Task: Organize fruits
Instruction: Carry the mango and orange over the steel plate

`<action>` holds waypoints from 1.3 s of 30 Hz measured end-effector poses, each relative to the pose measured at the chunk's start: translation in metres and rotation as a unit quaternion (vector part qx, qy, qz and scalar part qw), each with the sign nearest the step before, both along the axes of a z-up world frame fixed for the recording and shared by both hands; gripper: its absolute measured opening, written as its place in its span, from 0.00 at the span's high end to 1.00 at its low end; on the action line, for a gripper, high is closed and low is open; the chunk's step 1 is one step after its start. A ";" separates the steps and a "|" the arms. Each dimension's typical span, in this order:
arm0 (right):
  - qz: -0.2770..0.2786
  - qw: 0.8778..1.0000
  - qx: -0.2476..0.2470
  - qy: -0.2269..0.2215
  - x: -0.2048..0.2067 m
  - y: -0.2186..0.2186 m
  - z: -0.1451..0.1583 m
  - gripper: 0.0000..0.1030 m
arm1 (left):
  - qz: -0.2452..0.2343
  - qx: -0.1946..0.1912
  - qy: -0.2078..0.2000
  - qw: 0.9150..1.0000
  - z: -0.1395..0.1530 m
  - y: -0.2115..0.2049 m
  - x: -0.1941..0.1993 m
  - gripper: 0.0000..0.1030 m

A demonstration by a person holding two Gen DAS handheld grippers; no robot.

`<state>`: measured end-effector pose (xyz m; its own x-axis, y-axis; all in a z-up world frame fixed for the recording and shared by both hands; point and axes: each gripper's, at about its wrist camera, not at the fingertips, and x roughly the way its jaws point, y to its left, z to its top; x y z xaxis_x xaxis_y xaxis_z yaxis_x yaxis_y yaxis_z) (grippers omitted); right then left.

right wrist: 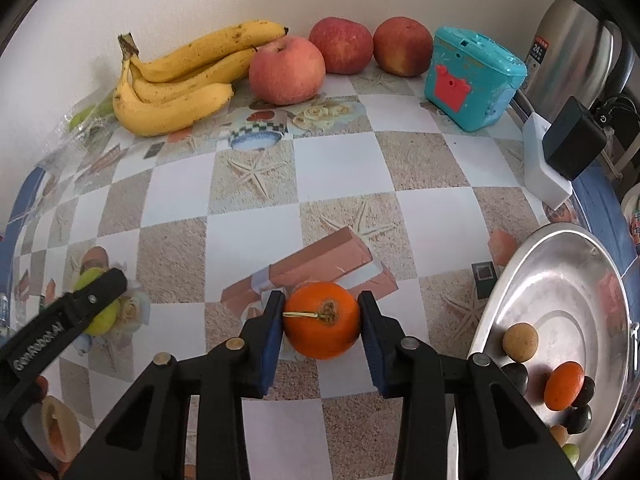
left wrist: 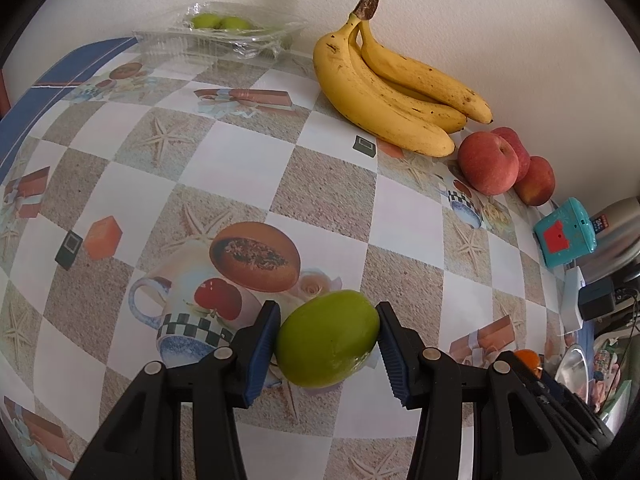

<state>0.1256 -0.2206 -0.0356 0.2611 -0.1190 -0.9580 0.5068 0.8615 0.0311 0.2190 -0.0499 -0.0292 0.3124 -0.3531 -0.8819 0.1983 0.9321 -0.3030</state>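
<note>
My left gripper (left wrist: 328,338) is shut on a green round fruit (left wrist: 328,340), held just above the patterned tablecloth; it also shows in the right wrist view (right wrist: 102,312) at the left. My right gripper (right wrist: 322,320) is shut on an orange tangerine (right wrist: 322,320) with a stem, beside the metal bowl (right wrist: 560,280). A bunch of bananas (left wrist: 392,92) and three red apples (left wrist: 488,160) lie at the back by the wall.
The metal bowl holds a second tangerine (right wrist: 564,386) and several small brown, dark and green fruits. A clear plastic tray (left wrist: 224,36) holds green fruits at the back left. A teal box (right wrist: 472,76), a steel thermos (right wrist: 572,36) and a black charger (right wrist: 572,144) stand at the right.
</note>
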 end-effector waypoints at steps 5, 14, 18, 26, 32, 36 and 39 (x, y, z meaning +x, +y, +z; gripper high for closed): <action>0.000 1.000 -0.005 -0.001 -0.002 0.001 0.010 0.63 | -0.002 -0.003 0.002 1.000 0.007 0.000 -0.004 0.50; -0.018 1.000 0.005 0.001 -0.008 -0.004 0.022 0.63 | -0.005 -0.010 -0.011 1.000 0.041 0.000 -0.017 0.50; -0.021 1.000 0.004 0.003 -0.012 -0.002 0.030 0.63 | -0.017 -0.015 -0.016 1.000 0.056 -0.004 -0.027 0.50; -0.036 0.999 0.007 0.008 -0.022 -0.003 0.044 0.63 | -0.022 -0.005 -0.006 1.000 0.067 -0.001 -0.040 0.50; -0.042 0.999 0.010 0.008 -0.034 0.001 0.058 0.63 | -0.006 -0.009 0.006 1.000 0.077 0.011 -0.053 0.50; -0.044 0.999 0.019 0.005 -0.046 0.004 0.069 0.63 | 0.000 -0.012 0.007 1.000 0.086 0.018 -0.067 0.50; -0.045 0.999 0.017 0.000 -0.057 0.006 0.079 0.63 | 0.006 -0.012 0.007 1.000 0.091 0.023 -0.075 0.50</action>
